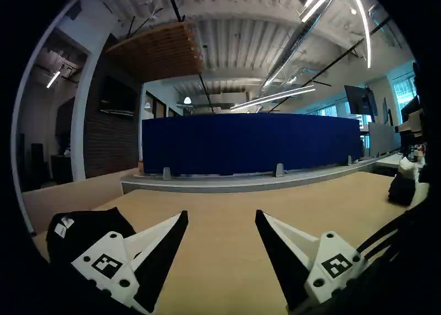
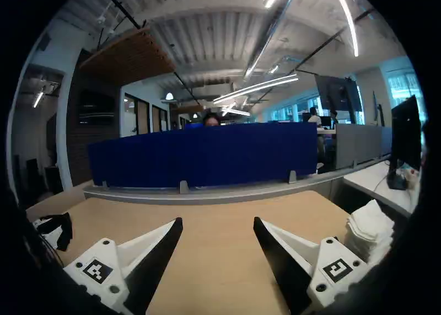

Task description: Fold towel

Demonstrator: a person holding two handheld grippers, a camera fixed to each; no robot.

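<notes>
We hold the left gripper [image 1: 220,213] and right gripper [image 2: 218,220] spread over the desk [image 2: 220,254]; white towels [image 2: 368,229] are stacked at its right edge.

Gripper: the left gripper [image 1: 221,215] hangs over the tabletop [image 1: 231,196], jaws spread wide with bare wood between them.
Fingers: white fingers [image 1: 140,243] with black inner faces, each carrying a square black-and-white marker.
Tabletop: pale wood, running back to a grey rail [image 1: 237,181].
Partition: a blue partition [image 1: 248,144] stands on that rail.
Lower left: a black object [image 1: 88,224] with white tags, beside the finger.
Right edge: a dark bundle [image 1: 401,188], white on top, unidentifiable.
</notes>
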